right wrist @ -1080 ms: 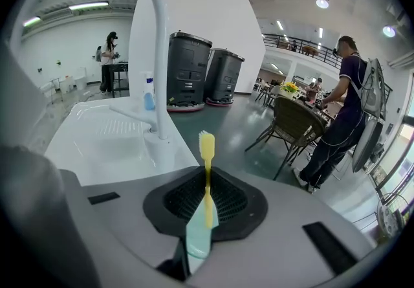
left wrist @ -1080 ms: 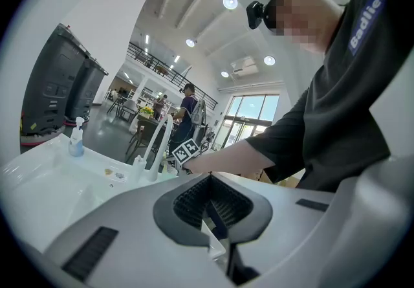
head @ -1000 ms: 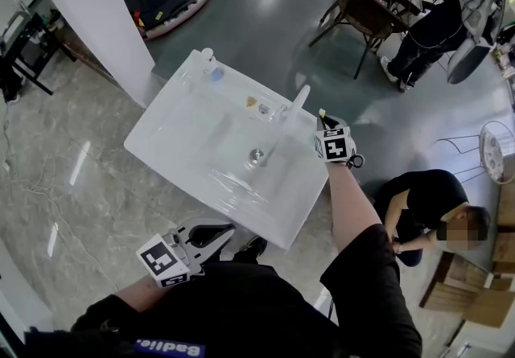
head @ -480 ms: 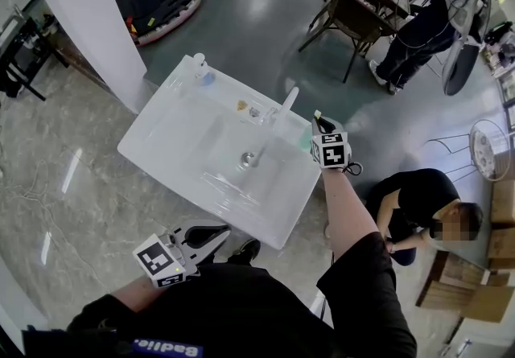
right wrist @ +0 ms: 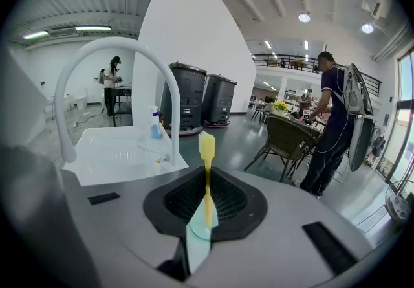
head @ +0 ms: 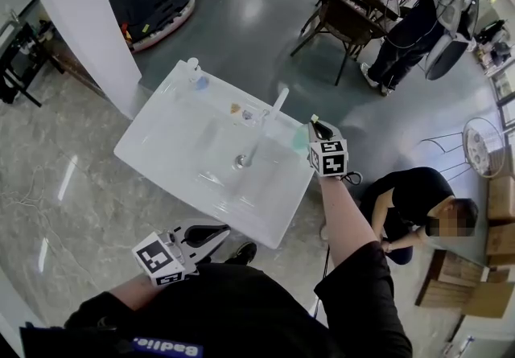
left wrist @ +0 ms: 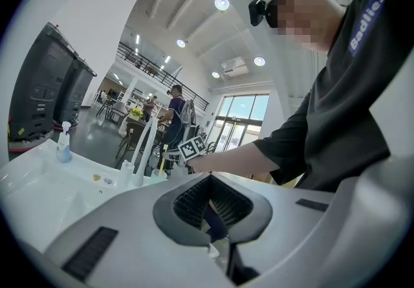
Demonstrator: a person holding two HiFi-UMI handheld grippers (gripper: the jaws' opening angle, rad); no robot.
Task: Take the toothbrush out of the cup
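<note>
In the right gripper view a yellow toothbrush (right wrist: 206,170) stands upright between the jaws of my right gripper (right wrist: 206,210), which is shut on its handle. The pale green cup (right wrist: 198,236) shows just below, through the slit between the jaws. Whether the handle's lower end is still inside it I cannot tell. From the head view the right gripper (head: 313,126) hovers over the sink's right rear corner, above the cup (head: 298,139). My left gripper (head: 228,230) hangs low at the sink's near edge, shut and holding nothing. The left gripper view shows the cup (left wrist: 157,177) far off.
A white sink unit (head: 161,135) carries a tall curved faucet (head: 272,111), a drain (head: 240,162) and a small spray bottle (head: 193,72) at its far left corner. A person (head: 418,203) crouches on the floor to the right. A white pillar (head: 80,10) stands left, with chairs behind.
My right gripper has risen with the toothbrush, drawing it up from the cup. The left gripper has stayed put.
</note>
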